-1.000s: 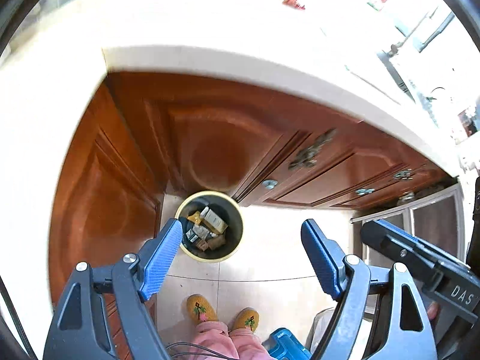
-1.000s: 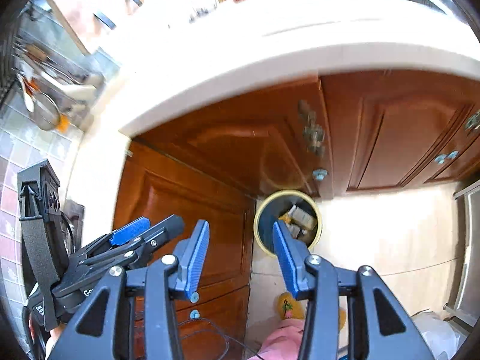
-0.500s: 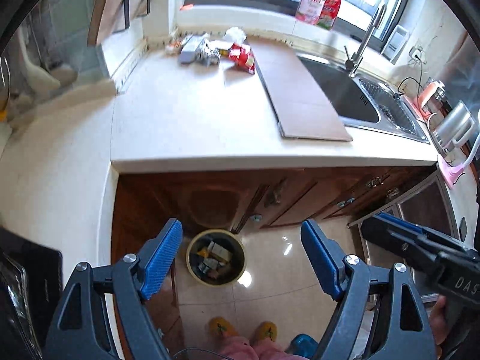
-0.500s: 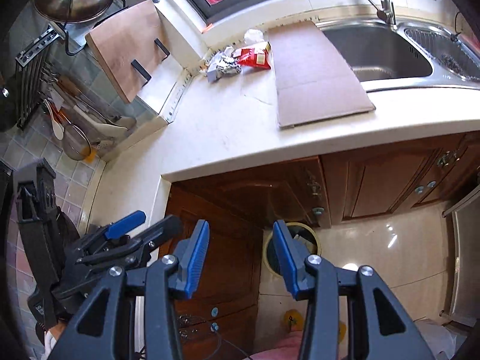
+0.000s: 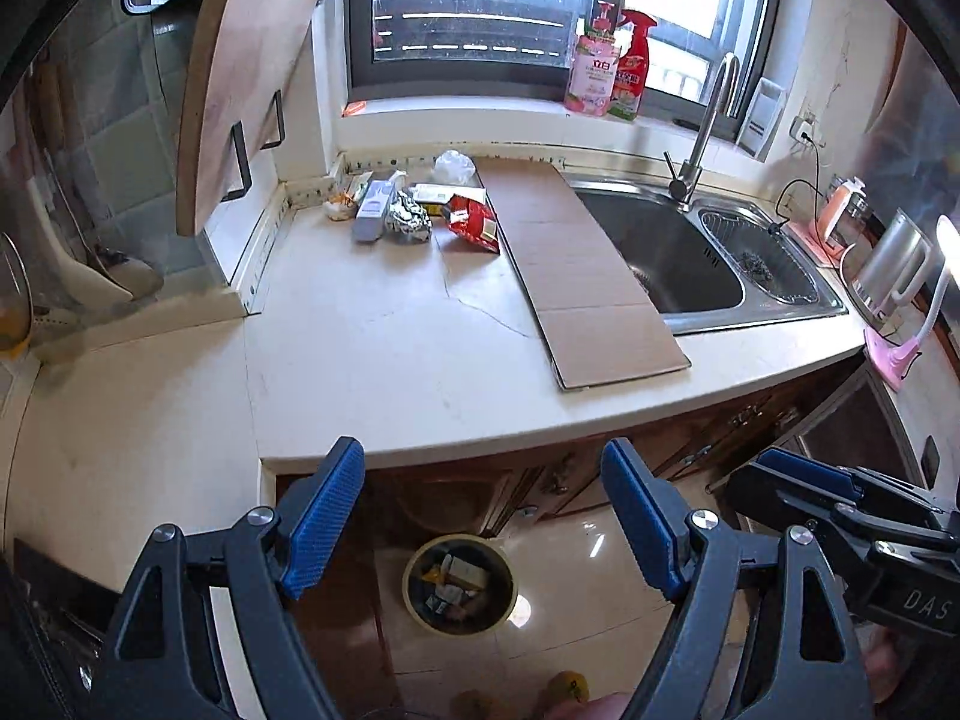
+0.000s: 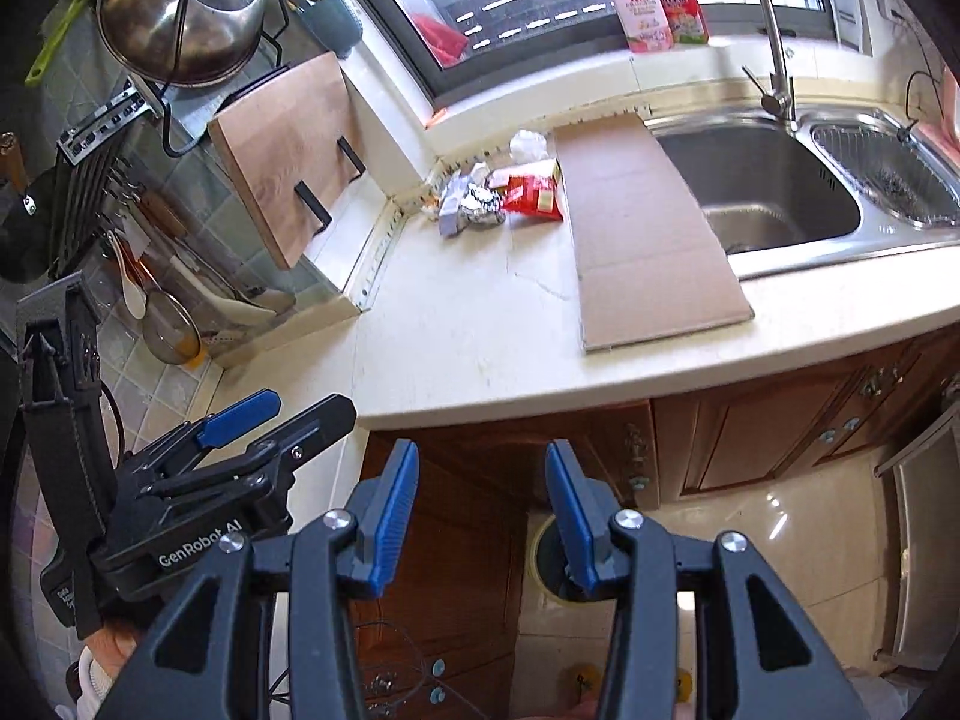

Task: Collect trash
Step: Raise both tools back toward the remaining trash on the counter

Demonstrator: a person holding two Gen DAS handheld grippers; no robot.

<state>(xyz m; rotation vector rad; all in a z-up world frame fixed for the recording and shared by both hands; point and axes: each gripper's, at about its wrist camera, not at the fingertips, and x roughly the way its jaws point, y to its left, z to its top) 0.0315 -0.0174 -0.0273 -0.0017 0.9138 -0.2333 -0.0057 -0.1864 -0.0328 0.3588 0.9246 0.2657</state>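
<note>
A pile of trash lies at the back of the counter: a red snack wrapper [image 5: 474, 223] [image 6: 533, 197], crumpled foil [image 5: 409, 217] [image 6: 479, 204], a pale box [image 5: 375, 210], and a white crumpled bag [image 5: 454, 167] [image 6: 528, 145]. A flat cardboard sheet [image 5: 576, 264] [image 6: 642, 234] lies beside it. A round trash bin [image 5: 459, 585] [image 6: 543, 561] with several items inside stands on the floor below. My left gripper [image 5: 483, 516] is open and empty, above the counter's front edge. My right gripper [image 6: 482, 510] is open and empty, held beside it.
A steel sink [image 5: 678, 252] with a tap [image 5: 699, 126] is right of the cardboard. A wooden cutting board [image 5: 231, 90] leans on the left wall. Bottles [image 5: 594, 66] stand on the window sill. Brown cabinets [image 6: 780, 426] run under the counter. A kettle [image 5: 894, 270] stands at far right.
Both grippers have risen and tilted up from the bin at the floor, so the counter top, trash pile and sink have come into view. Both stay open and empty.
</note>
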